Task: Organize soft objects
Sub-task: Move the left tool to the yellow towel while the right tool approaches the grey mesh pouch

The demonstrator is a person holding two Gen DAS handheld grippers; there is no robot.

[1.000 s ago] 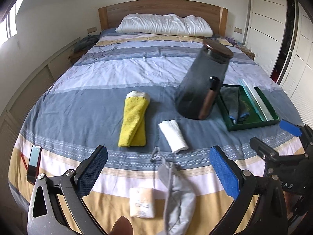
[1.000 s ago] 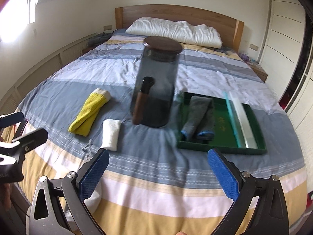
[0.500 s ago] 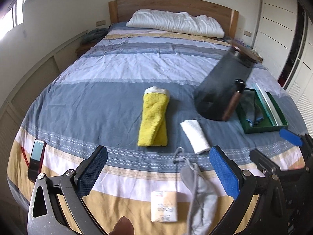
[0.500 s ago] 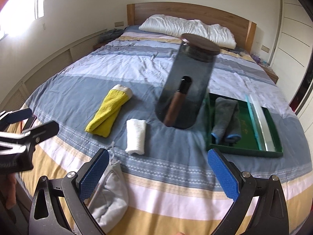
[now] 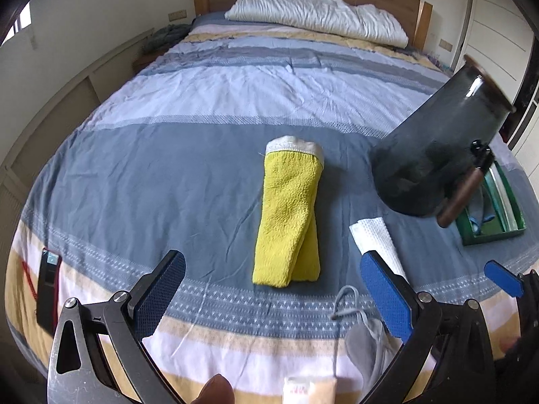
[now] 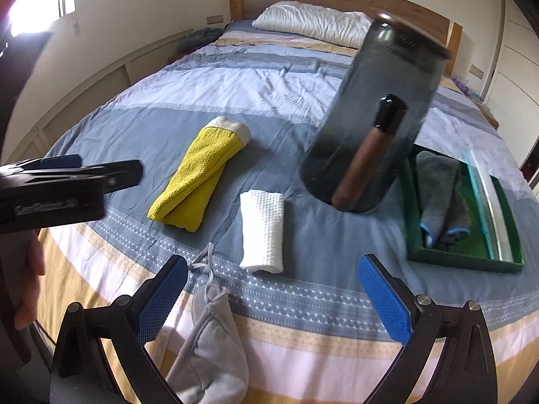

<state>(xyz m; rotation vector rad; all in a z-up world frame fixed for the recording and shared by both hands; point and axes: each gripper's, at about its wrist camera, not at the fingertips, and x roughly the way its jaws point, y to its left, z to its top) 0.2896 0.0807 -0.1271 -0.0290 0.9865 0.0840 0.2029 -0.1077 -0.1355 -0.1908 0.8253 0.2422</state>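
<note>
Since the earlier frames, both views have been swung leftward: in the left wrist view the yellow towel (image 5: 290, 213) has been brought from left of centre to the middle, and the jar (image 5: 441, 148) and tray (image 5: 493, 234) have been pushed out toward 3 o'clock. In the right wrist view the white cloth (image 6: 262, 230) has been carried nearer the centre.

The left gripper (image 5: 271, 298) is held with its blue pads (image 5: 161, 291) spread wide apart, nothing between them; the yellow towel is seen ahead of the gap at 12 o'clock. The right gripper (image 6: 273, 301) is likewise held wide apart and empty, with the white cloth ahead of it at 12 o'clock.

On the bed (image 6: 209, 101) the yellow towel is laid rolled, with the white cloth beside it at 3 o'clock, apart from it. A grey pouch (image 6: 209, 343) with a drawstring is laid at the near edge, by the right gripper's left pad. A grey towel (image 6: 438, 192) is laid folded inside the green tray. The dark jar, with a brown handle, is stood between cloth and tray. A phone (image 5: 49, 286) is seen at 8 o'clock in the left view.
</note>
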